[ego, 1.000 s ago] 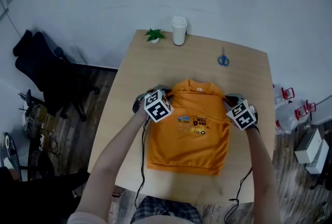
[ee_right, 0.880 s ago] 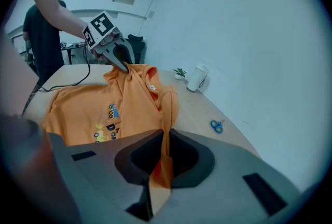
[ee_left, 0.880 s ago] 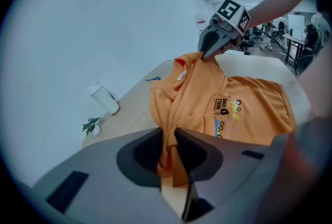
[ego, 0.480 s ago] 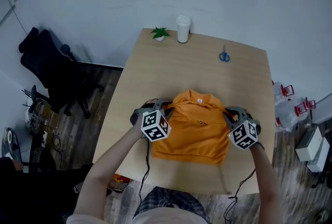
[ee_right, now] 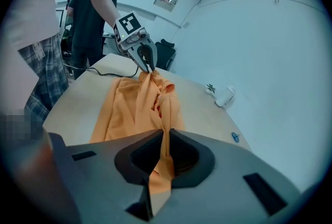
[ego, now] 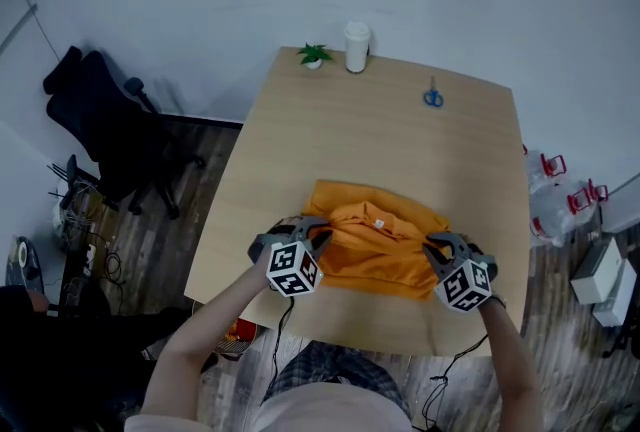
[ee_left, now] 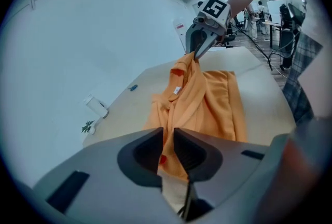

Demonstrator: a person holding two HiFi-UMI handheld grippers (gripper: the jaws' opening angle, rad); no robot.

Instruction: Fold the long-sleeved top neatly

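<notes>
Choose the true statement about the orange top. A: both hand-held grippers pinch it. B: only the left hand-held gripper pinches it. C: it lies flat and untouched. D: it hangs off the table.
A: orange cloth of the top is clamped in the left hand-held gripper and in the right hand-held gripper.

Orange top (ego: 375, 245), tan table (ego: 380, 140), blue scissors (ego: 432, 98), wht cup (ego: 356, 47), grn plant (ego: 315, 54), blk chair (ego: 110, 130).
</notes>
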